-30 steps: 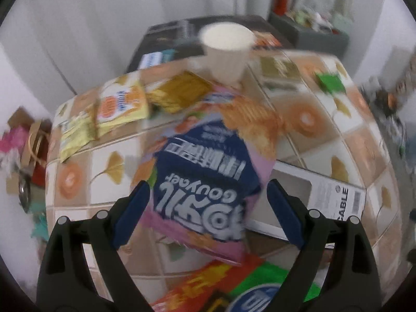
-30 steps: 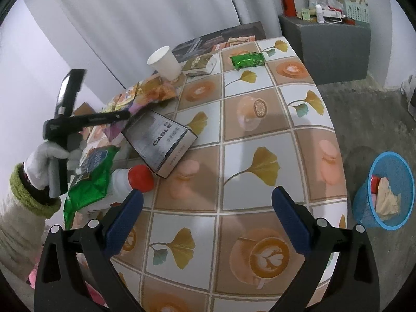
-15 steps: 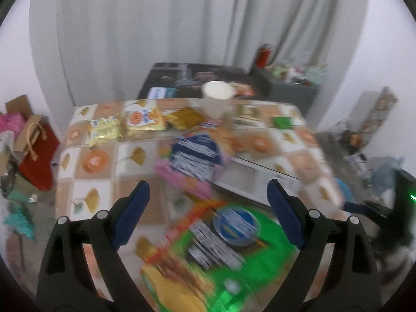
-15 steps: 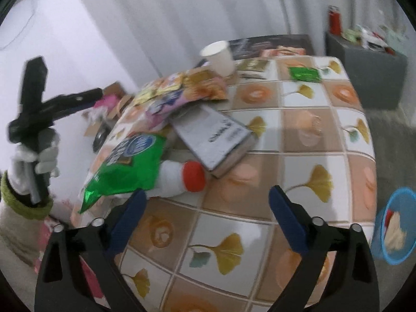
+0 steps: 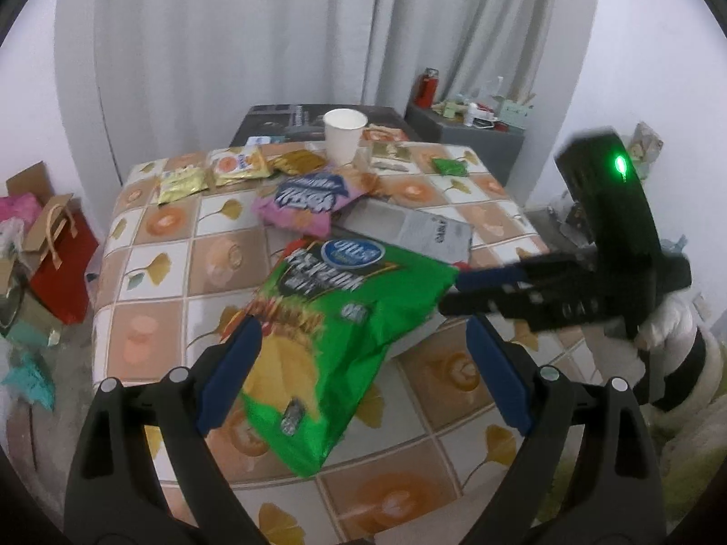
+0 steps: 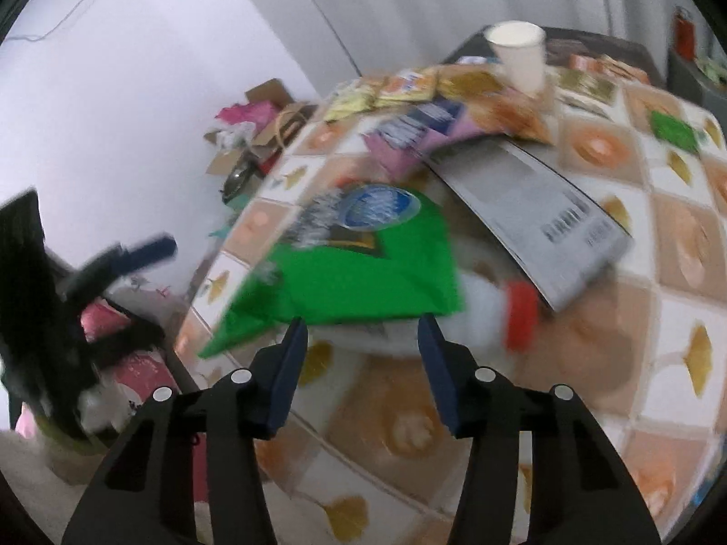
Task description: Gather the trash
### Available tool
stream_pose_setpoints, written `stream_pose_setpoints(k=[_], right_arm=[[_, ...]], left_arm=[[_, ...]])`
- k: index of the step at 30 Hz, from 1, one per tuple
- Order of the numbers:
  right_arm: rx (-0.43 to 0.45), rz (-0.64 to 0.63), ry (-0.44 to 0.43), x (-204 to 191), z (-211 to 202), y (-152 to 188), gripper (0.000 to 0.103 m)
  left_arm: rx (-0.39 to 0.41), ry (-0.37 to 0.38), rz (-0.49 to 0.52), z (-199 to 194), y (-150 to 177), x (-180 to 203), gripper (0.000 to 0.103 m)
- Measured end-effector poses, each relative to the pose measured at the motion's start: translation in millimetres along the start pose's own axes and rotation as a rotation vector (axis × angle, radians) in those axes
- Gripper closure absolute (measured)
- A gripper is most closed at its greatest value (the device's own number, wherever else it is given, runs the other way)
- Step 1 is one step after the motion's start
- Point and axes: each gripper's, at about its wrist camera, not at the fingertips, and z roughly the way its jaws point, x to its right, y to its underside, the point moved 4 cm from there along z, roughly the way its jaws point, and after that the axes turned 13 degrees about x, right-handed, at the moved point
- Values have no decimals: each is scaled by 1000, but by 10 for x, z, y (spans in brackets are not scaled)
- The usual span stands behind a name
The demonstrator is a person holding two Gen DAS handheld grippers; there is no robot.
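Observation:
A green chip bag (image 5: pixel 345 318) lies on the tiled table (image 5: pixel 150 272), its near end between the fingers of my open left gripper (image 5: pixel 363 377), which hovers above it without touching. A white bottle with a red cap (image 6: pixel 518 318) lies under the bag (image 6: pixel 363 281). My right gripper (image 6: pixel 361 340) points at the bag's edge and the bottle. Its jaws are closing, with that edge just ahead of the tips and the pads pressing on nothing. In the left wrist view the right gripper (image 5: pixel 454 293) comes in from the right at the bag's corner.
Farther back lie a purple snack bag (image 5: pixel 304 200), a grey cable box (image 5: pixel 418 227), yellow packets (image 5: pixel 236 163), a small green packet (image 5: pixel 450 165) and a white paper cup (image 5: pixel 344 136). A red paper bag (image 5: pixel 59 268) and clutter stand on the floor to the left.
My left gripper has pulled back from the purple bag, so the green bag now lies under it. My right gripper has swung left to the green bag and its jaws have narrowed.

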Motion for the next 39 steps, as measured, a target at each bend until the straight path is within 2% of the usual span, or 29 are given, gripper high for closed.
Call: stream_pose_setpoints(k=[5, 10, 13, 16, 20, 24, 25, 28, 31, 32, 34, 36, 39], right_arm=[[32, 1, -21, -109, 158, -136, 54], [6, -26, 32, -71, 373, -170, 53], [16, -53, 61, -128, 387, -181, 53], [45, -58, 33, -203, 233, -171, 53], [73, -59, 30, -174, -60, -52, 52], [111, -1, 69, 48, -269, 15, 52], [118, 33, 84, 147, -288, 6, 52], [121, 102, 117, 335, -294, -17, 52], [126, 73, 124, 320, -348, 18, 52], [123, 57, 119, 290, -351, 43, 52], [106, 33, 117, 244, -316, 95, 52], [83, 2, 127, 205, -279, 151, 52], [61, -36, 141, 141, -224, 166, 52]], left_arm=[[-43, -100, 14, 190, 95, -163, 16], [-71, -182, -92, 345, 170, -452, 16], [-58, -241, -129, 384, 175, -597, 16], [-42, -273, -157, 380, 172, -697, 16], [4, -198, -201, 229, 124, -666, 16], [95, -86, -157, -19, 50, -439, 16], [110, -33, -147, -84, 56, -346, 16], [125, 57, -141, -196, 88, -127, 16], [123, 101, -140, -214, 154, 29, 16], [116, 89, -131, -196, 180, 54, 16], [62, -5, -77, -63, 255, 64, 16], [-23, -138, 15, 140, 357, 37, 16], [-60, -197, 54, 271, 412, -20, 16]])
